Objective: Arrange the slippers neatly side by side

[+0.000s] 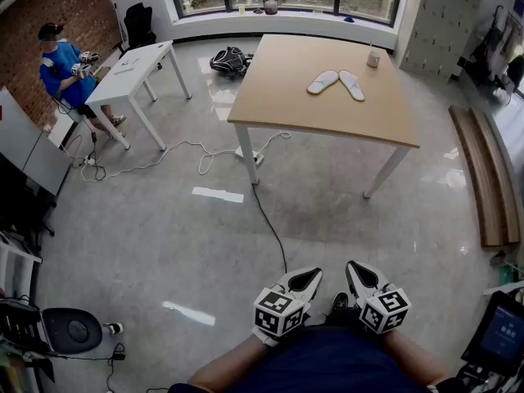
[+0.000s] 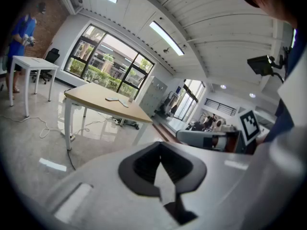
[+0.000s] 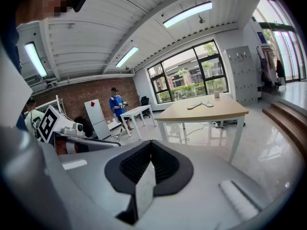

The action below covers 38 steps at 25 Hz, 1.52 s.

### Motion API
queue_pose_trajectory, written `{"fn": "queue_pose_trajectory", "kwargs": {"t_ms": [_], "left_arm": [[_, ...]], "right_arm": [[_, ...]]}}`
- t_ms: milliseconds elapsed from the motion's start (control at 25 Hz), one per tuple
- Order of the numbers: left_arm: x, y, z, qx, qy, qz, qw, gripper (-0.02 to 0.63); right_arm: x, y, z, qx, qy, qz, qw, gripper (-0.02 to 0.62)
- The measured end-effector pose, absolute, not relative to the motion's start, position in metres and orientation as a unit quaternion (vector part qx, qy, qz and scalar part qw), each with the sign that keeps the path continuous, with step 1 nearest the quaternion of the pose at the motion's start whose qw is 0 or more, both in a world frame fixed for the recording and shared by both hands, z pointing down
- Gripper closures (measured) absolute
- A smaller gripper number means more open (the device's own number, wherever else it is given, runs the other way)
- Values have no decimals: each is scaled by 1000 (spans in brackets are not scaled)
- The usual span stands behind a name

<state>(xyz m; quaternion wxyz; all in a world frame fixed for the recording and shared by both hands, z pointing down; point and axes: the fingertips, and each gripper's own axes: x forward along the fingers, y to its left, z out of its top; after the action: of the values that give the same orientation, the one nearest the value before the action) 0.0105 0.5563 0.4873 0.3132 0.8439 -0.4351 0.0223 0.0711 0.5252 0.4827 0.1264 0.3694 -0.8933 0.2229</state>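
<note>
The slippers (image 1: 322, 82) lie just beside each other on the far right part of the table (image 1: 286, 97), with a cup (image 1: 373, 58) behind them, a smaller desk (image 1: 131, 68) well to the table's left, and a backpack (image 1: 229, 60) on the floor between both.

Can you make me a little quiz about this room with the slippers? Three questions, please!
1. True or false: the two white slippers lie on the floor.
2. What stands on the wooden table near the slippers? A) a small cup B) a lamp C) a book
3. Fill in: the left gripper and the right gripper both have their jaws ____.
Key: 1 false, they lie on the table. 2 A. 3 shut, holding nothing.
</note>
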Motion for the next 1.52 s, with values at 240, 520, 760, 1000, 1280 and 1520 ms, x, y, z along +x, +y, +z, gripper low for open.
{"fn": "queue_pose_trajectory", "kwargs": {"t_ms": [240, 520, 760, 1000, 1280, 1520], "left_arm": [[3, 545, 495, 843, -433, 26, 319, 601], [-6, 516, 498, 828, -460, 28, 319, 601], [7, 472, 498, 823, -467, 41, 322, 601], [38, 424, 492, 825, -465, 63, 314, 601], [76, 374, 486, 823, -470, 79, 309, 601], [111, 337, 491, 824, -466, 93, 307, 601]], "right_arm": [[59, 514, 493, 365, -892, 233, 132, 584], [50, 484, 500, 344, -898, 244, 127, 584], [66, 434, 501, 343, -895, 261, 113, 584], [92, 384, 496, 342, -895, 270, 96, 584], [136, 328, 492, 349, -889, 287, 67, 584], [171, 288, 503, 353, -882, 308, 54, 584]]}}
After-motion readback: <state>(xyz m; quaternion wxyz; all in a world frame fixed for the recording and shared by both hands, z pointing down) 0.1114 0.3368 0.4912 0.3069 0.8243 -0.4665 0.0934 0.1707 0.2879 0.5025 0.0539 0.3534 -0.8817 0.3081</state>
